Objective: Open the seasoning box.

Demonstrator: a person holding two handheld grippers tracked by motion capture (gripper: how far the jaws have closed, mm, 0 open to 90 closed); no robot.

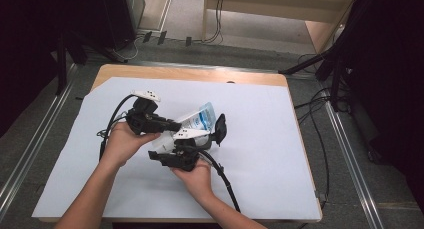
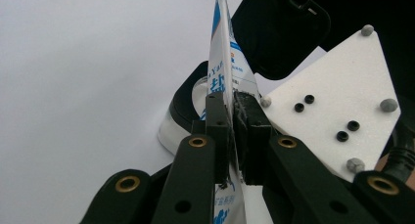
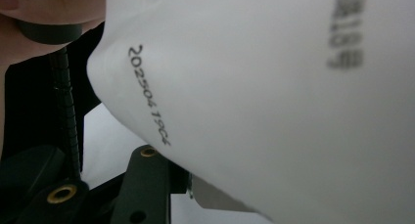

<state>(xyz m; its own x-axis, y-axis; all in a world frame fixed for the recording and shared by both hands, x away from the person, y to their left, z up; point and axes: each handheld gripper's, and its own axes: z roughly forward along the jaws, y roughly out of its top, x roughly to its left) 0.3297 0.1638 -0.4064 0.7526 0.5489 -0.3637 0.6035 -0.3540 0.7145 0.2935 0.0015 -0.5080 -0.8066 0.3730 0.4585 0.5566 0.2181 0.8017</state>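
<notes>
Two hand-held grippers meet over the middle of a table (image 1: 280,79) covered by a pale sheet (image 1: 260,154), seen from the high view. Between them is a white plastic pouch (image 1: 197,120) with blue printing, lifted off the sheet near the centre of the frame.

From the left side of that frame comes the left gripper (image 1: 167,125), held in the person's left hand (image 1: 122,141). Its jaws are clenched on the pouch. In the left gripper view the two black jaws rise from the bottom of the frame and press together on the thin edge of the pouch (image 2: 222,82), which stands upright between them and runs up to the top centre of the frame. The blue lettering shows on the pouch's flat side just above the jaw tips.

Just below the centre of the high view sits the right gripper (image 1: 210,139), held in the right hand (image 1: 195,176), its cable trailing toward the lower right. Its grey three-cornered plate (image 2: 333,106) shows at the right of the left gripper view, close beside the pouch. In the right gripper view the pouch (image 3: 274,116) lies right against the camera, spreading from the upper left to the lower right, with a black printed date code across it. It sits between this gripper's jaws, but I cannot tell whether those jaws press on it.
</notes>
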